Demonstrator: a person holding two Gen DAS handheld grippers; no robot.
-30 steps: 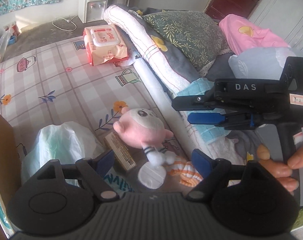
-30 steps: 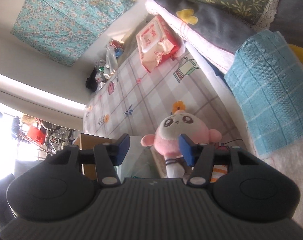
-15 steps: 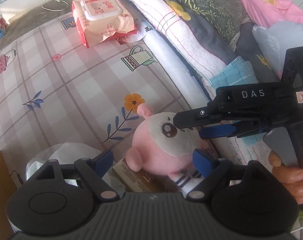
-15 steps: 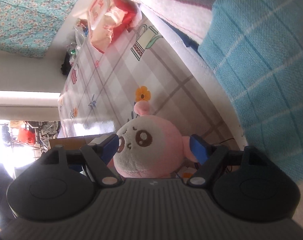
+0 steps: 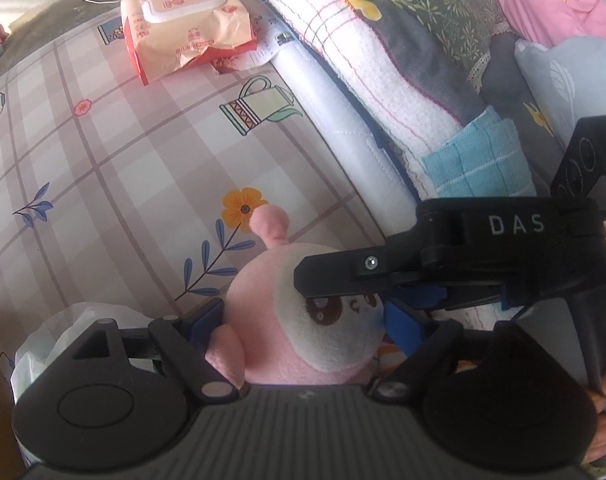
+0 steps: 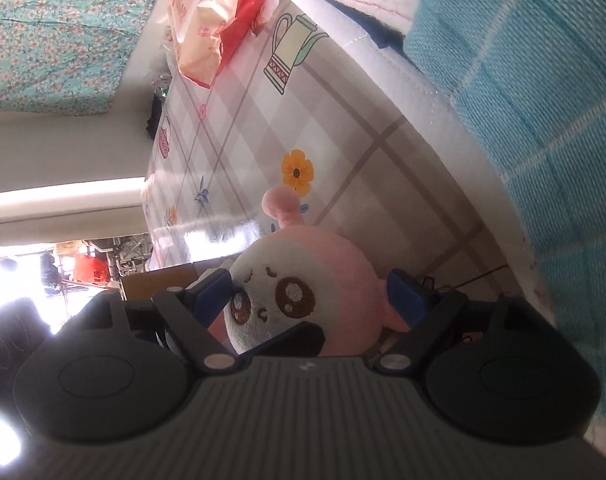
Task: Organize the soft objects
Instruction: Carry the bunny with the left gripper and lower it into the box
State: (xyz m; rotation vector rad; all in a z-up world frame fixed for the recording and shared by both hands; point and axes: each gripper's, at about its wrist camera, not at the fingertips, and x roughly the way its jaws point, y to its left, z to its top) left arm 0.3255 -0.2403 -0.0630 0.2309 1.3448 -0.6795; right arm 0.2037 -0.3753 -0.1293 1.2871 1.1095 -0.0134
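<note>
A pink plush toy [image 5: 323,332] with a white face lies on the checked floral mat [image 5: 123,160], beside the bedding edge. My left gripper [image 5: 305,324] points steeply down over it and is open, with the toy's head between its blue pads [image 5: 207,320]. My right gripper [image 5: 343,292] reaches in from the right, its upper finger lying across the toy's face. In the right wrist view the plush toy [image 6: 303,280] fills the gap of the right gripper [image 6: 307,296], whose jaws are opening around it. The toy's body is hidden below both grippers.
A wet-wipes pack [image 5: 183,12] lies at the far end of the mat. Folded white and grey bedding [image 5: 383,80], a blue cloth [image 5: 479,160] and a pink garment [image 5: 551,4] pile up on the right. A white plastic bag [image 5: 63,332] sits at the lower left.
Both grippers came down onto the plush toy, which now sits between both pairs of fingers. The right gripper's jaws spread wider and it rolled.
</note>
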